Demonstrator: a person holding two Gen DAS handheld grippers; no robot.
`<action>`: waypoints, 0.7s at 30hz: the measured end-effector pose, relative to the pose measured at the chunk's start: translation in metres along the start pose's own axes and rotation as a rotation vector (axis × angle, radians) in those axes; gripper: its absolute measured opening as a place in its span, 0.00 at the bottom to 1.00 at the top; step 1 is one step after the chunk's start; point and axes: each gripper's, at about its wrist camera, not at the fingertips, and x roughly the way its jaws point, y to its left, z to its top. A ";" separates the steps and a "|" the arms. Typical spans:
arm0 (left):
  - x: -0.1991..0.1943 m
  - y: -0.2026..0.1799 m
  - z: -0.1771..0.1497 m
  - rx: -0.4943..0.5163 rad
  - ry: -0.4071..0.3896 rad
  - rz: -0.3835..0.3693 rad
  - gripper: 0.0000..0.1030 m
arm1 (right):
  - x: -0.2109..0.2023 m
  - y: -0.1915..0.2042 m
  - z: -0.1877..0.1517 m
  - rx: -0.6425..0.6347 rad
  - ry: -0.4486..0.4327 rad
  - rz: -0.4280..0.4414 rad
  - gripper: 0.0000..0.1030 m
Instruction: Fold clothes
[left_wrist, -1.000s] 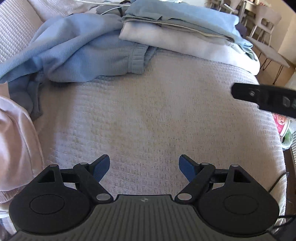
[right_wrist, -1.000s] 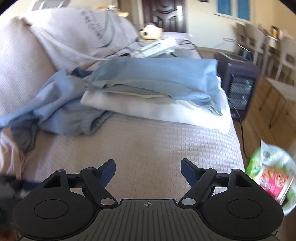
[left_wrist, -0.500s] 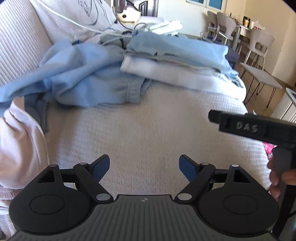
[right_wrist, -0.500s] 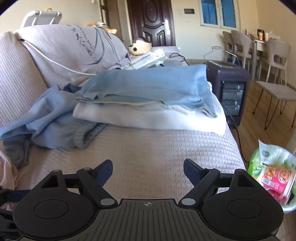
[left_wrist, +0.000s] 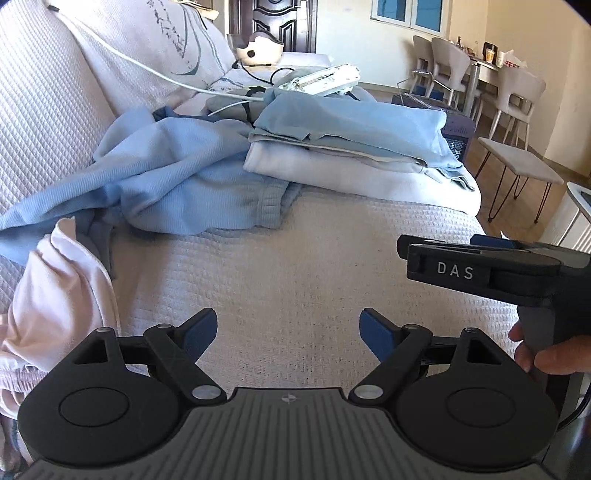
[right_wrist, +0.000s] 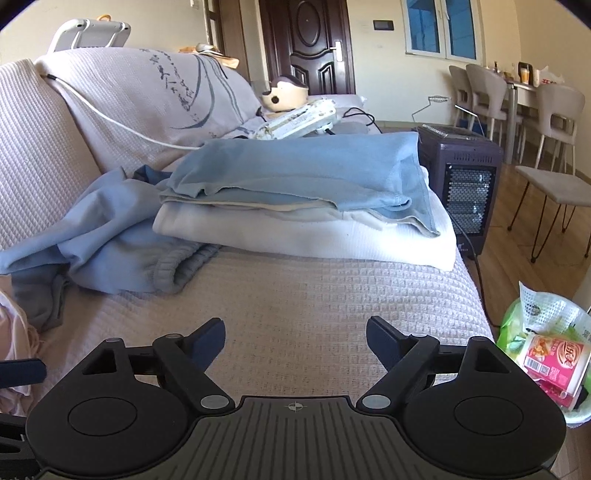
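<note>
A crumpled light blue garment (left_wrist: 166, 177) (right_wrist: 110, 236) lies on the sofa seat against the backrest. Beside it sits a folded stack, a blue piece (left_wrist: 354, 125) (right_wrist: 295, 170) on top of a white one (left_wrist: 332, 173) (right_wrist: 295, 232). A pale pink garment (left_wrist: 55, 295) is bunched at the left edge. My left gripper (left_wrist: 288, 328) hovers over the bare seat cover; its jaws are opening and nothing is between them. My right gripper (right_wrist: 295, 334) is open and empty above the same cover; seen side-on, this right gripper (left_wrist: 410, 254) is held by a hand (left_wrist: 546, 358).
The sofa cover (right_wrist: 314, 302) stretches between the grippers and the clothes. A power strip (right_wrist: 299, 118) and white cable (left_wrist: 147, 70) lie behind the stack. A dark heater (right_wrist: 465, 184), a bin of wrappers (right_wrist: 546, 350), a stool (right_wrist: 554, 188) and dining chairs stand on the right.
The left view has risen and tipped up, so the room behind the sofa now shows. The right gripper reaches further into the left view. The right jaws stand a little wider.
</note>
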 end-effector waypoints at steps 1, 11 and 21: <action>-0.001 -0.001 0.000 0.004 -0.001 0.005 0.82 | -0.001 0.000 0.000 -0.001 -0.002 0.000 0.84; -0.004 -0.006 -0.002 0.029 0.000 0.038 0.84 | -0.001 0.002 0.000 -0.002 0.003 0.008 0.84; -0.004 -0.008 -0.006 0.025 -0.007 0.078 0.84 | -0.002 0.003 0.000 -0.009 -0.005 0.015 0.84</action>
